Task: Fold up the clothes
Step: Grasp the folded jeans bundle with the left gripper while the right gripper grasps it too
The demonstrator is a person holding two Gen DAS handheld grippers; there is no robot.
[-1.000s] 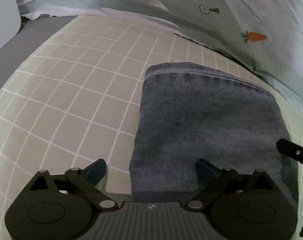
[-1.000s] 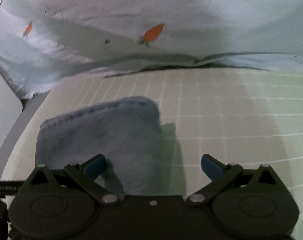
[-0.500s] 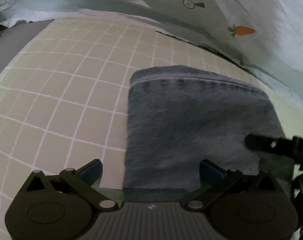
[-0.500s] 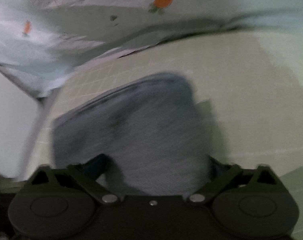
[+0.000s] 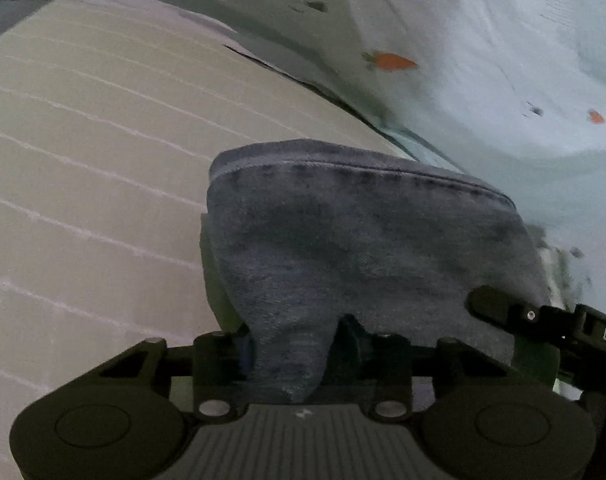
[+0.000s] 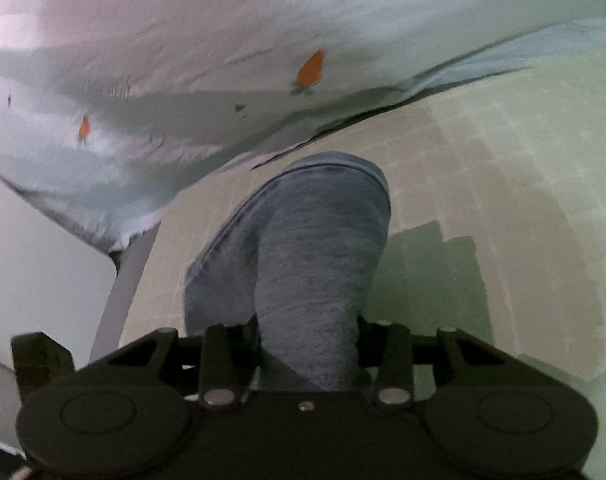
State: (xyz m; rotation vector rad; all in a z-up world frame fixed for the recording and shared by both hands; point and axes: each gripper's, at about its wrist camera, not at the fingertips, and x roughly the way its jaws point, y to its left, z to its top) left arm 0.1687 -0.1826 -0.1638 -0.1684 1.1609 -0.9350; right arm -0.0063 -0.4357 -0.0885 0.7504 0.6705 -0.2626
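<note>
Closing on the near edge of the denim garment (image 5: 363, 240), the left gripper (image 5: 291, 344) and right gripper (image 6: 309, 344), open a moment ago, now both clench it; the fold can begin.

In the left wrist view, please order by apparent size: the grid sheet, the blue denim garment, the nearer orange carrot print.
1. Beige grid-lined bed sheet, largest.
2. Folded blue denim garment, though its nearness to the camera enlarges it.
3. Orange carrot print on the pale blanket, smallest.

The near edge of a folded blue-grey denim garment (image 5: 363, 248) is clamped by the left gripper (image 5: 293, 346) above a checked beige sheet (image 5: 83, 152).
</note>
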